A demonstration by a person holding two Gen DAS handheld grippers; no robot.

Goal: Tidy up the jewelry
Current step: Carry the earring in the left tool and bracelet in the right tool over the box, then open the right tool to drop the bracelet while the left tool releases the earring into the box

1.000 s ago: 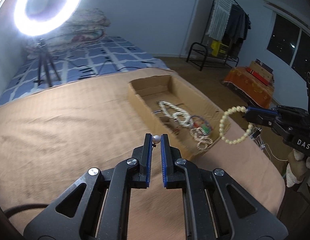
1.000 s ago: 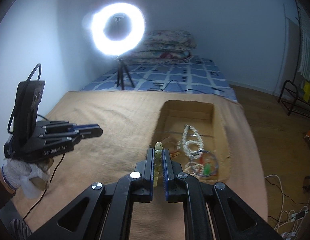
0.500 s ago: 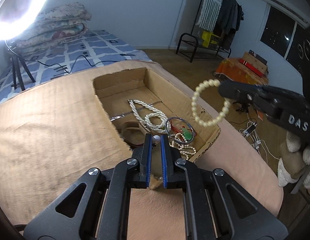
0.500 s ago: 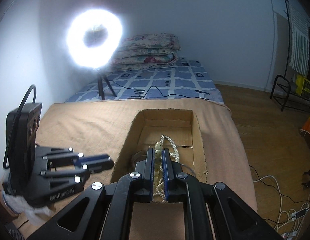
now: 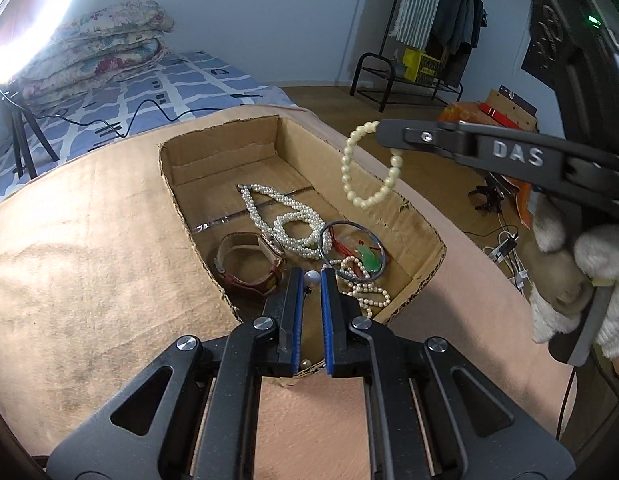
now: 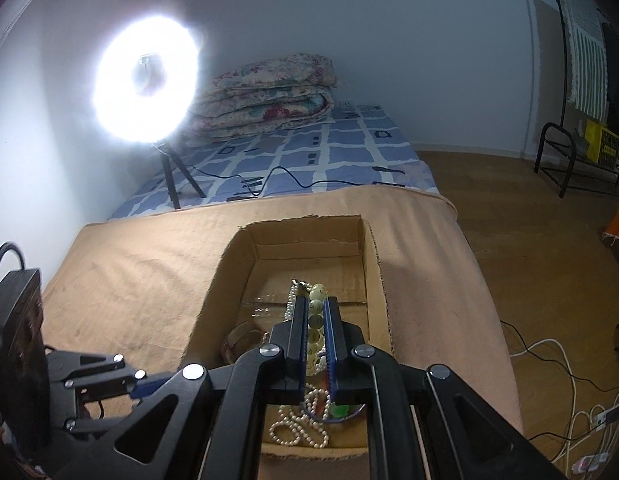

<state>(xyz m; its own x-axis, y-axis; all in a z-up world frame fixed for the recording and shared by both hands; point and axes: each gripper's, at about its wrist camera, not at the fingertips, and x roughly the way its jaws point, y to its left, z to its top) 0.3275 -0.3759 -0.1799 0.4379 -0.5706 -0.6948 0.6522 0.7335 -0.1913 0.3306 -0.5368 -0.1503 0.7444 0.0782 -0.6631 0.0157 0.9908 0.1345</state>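
Now | left gripper (image 5: pixel 312 278): narrowed on a pearl (image 5: pixel 312 278) | right gripper (image 6: pixel 316 308): clamped on bead bracelet (image 5: pixel 367 170), hung at 1 o'clock above box (image 5: pixel 421 236).

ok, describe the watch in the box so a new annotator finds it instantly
Start at the open cardboard box on the tan blanket. The watch lies against its left wall, near end, just ahead of the left gripper. It's the only brown leather loop there; its neighbours are pearl strands and a metal bangle.
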